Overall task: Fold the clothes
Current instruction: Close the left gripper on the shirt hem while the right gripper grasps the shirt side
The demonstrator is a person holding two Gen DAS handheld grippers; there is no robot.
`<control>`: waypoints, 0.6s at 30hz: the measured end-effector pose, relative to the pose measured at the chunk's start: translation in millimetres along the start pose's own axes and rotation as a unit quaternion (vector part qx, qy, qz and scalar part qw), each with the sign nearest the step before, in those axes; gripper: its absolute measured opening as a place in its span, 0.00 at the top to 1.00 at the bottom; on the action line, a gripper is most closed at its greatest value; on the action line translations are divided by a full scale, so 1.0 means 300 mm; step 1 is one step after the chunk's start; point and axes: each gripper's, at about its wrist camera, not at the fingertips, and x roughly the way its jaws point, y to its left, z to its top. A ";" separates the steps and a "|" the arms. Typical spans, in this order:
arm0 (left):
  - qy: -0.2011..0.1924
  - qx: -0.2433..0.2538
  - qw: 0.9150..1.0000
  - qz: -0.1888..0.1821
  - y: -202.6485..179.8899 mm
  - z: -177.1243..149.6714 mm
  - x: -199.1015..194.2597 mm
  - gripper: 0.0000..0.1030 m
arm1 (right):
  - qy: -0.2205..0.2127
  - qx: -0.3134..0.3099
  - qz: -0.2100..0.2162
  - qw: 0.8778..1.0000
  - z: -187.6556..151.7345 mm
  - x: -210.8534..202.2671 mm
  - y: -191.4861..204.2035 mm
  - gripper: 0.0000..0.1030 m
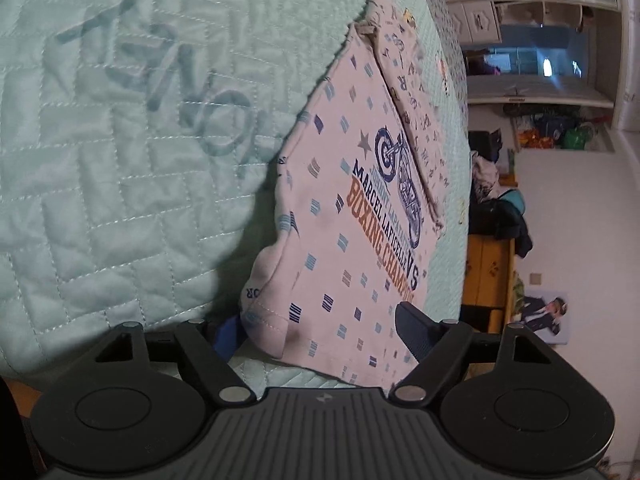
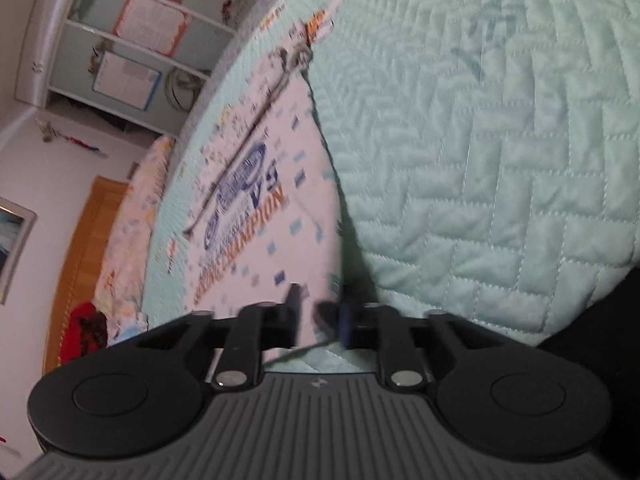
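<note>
A pale pink shirt [image 1: 352,216] printed with a motorcycle and "BOXING CHAMPION" lies partly folded on a mint quilted bedspread [image 1: 120,184]. My left gripper [image 1: 320,330] stands wide open at the shirt's near hem. The cloth lies between its fingers, and the left finger is mostly hidden behind the hem. In the blurred right wrist view the same shirt [image 2: 272,184] stretches away from my right gripper [image 2: 314,312]. Its fingers are close together with the near edge of the shirt pinched between them. That edge is lifted slightly off the bedspread [image 2: 480,160].
The bed edge runs beside the shirt on the side away from the quilt's middle. Beyond it are white shelves [image 1: 540,40], a pile of dark clothes [image 1: 500,208], an orange wooden cabinet [image 1: 488,268], and a patterned pillow [image 2: 132,216] by a wooden frame.
</note>
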 end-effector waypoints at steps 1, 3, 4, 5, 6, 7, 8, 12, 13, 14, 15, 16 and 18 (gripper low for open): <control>-0.001 0.001 1.000 -0.002 0.001 -0.002 0.000 0.21 | 0.002 -0.002 -0.002 1.000 -0.002 0.004 0.001 0.87; -0.001 0.016 1.000 0.001 -0.010 -0.007 0.001 0.23 | -0.002 -0.006 0.004 1.000 -0.005 -0.005 0.004 0.92; -0.002 0.024 1.000 0.001 -0.015 -0.010 0.000 0.25 | -0.004 -0.010 0.006 1.000 -0.006 -0.009 0.007 0.93; -0.002 0.028 1.000 0.001 -0.017 -0.012 0.000 0.27 | -0.005 -0.018 0.005 1.000 -0.009 -0.010 0.013 0.93; -0.002 0.029 1.000 0.001 -0.016 -0.014 0.001 0.28 | -0.006 -0.025 0.005 1.000 -0.012 -0.011 0.020 0.94; -0.004 0.028 1.000 0.000 -0.014 -0.014 0.002 0.30 | -0.008 -0.033 0.004 0.999 -0.014 -0.013 0.026 0.94; -0.006 0.027 1.000 0.000 -0.011 -0.014 0.003 0.33 | -0.009 -0.041 0.003 0.999 -0.017 -0.014 0.033 0.94; -0.017 0.025 1.000 -0.003 -0.001 -0.019 0.011 0.42 | -0.017 -0.047 -0.007 0.999 -0.019 -0.006 0.038 0.94; -0.019 0.022 1.000 -0.004 0.003 -0.020 0.011 0.45 | -0.020 -0.046 -0.007 0.999 -0.019 -0.006 0.037 0.94; -0.020 0.018 1.000 -0.006 0.011 -0.022 0.008 0.49 | -0.023 -0.049 -0.007 0.999 -0.020 -0.009 0.040 0.94; -0.022 0.014 1.000 -0.007 0.021 -0.023 0.003 0.52 | -0.025 -0.050 -0.008 0.998 -0.020 -0.009 0.041 0.94; -0.022 0.004 1.000 -0.006 0.032 -0.021 0.003 0.62 | -0.026 -0.048 -0.009 0.998 -0.020 -0.007 0.039 0.94; -0.021 -0.013 1.000 -0.004 0.053 -0.019 0.003 0.72 | -0.024 -0.039 -0.012 0.999 -0.016 -0.004 0.029 0.94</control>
